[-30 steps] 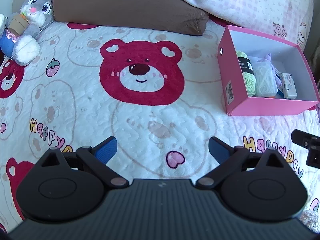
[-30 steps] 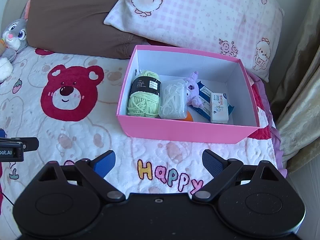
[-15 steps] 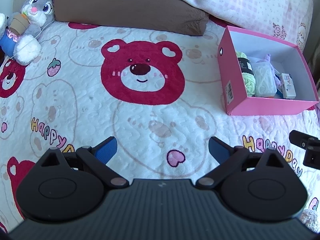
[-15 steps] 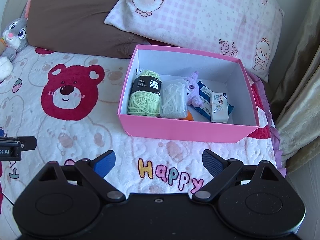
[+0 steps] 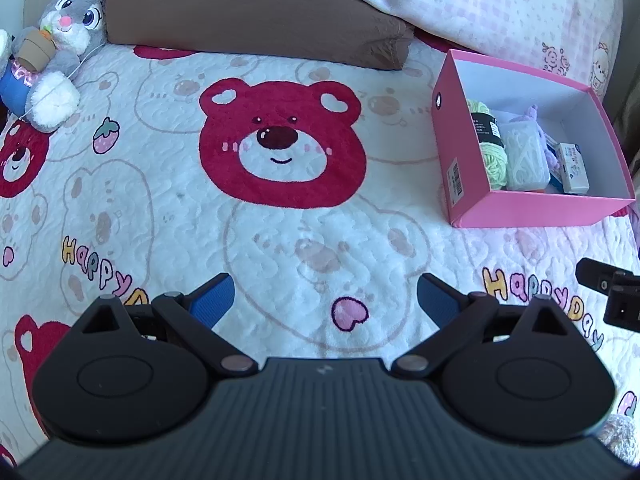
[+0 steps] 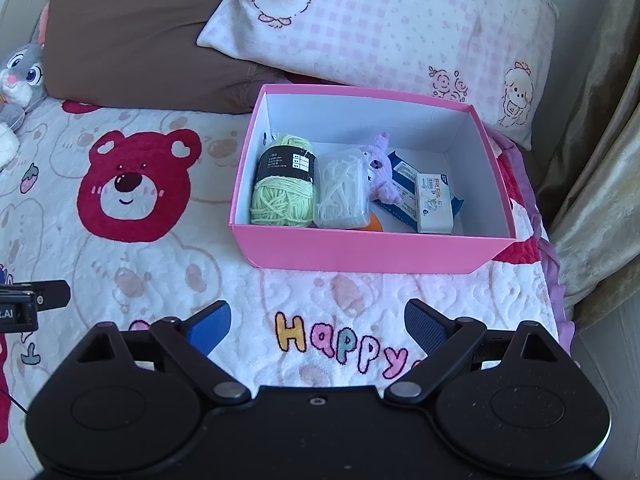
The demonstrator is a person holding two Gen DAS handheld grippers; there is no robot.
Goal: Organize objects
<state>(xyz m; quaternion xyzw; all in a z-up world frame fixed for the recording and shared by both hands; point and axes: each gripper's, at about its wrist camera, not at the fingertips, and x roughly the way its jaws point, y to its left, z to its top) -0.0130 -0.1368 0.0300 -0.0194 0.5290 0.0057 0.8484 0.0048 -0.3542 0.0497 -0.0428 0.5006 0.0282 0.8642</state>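
Over the last second almost nothing changed: your left claw and right claw stay spread and empty above the bed, yarn lies in the pink box, so sorting looks finished.

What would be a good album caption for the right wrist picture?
Open right claw hovers over a bear-print bedspread, facing a pink box holding green yarn.

A daylit bed with a bear-print quilt, brown pillow, pink checked pillow and beige curtain.
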